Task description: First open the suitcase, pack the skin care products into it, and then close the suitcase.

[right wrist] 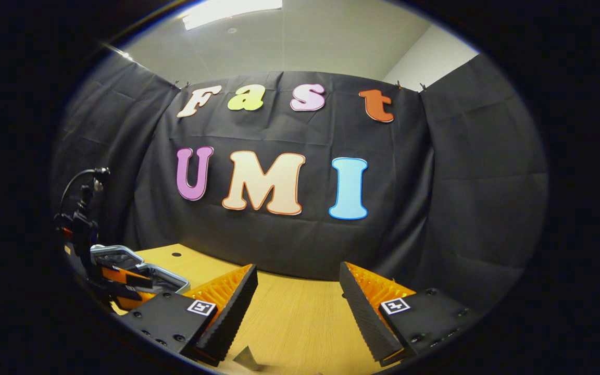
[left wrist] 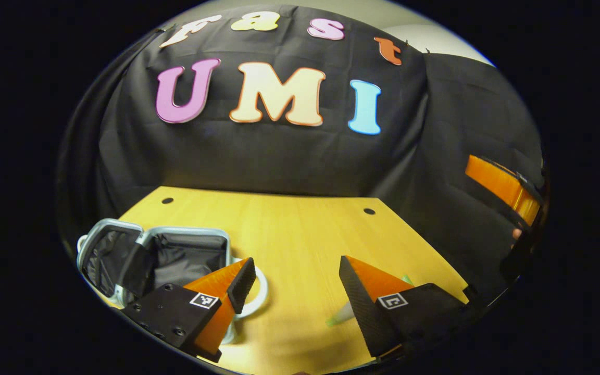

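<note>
The suitcase [left wrist: 159,258] lies open at the table's [left wrist: 300,234] left edge. Left gripper [left wrist: 297,284] and right gripper [right wrist: 297,291] both spread, empty. Packing appears pending: next, pinch the pale tube [left wrist: 342,314] beside the left gripper's finger.

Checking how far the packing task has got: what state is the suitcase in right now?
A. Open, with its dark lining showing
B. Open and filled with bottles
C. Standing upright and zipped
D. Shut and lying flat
A: in the left gripper view the suitcase lies open on the table, its dark lining exposed, with no products seen inside.
</note>
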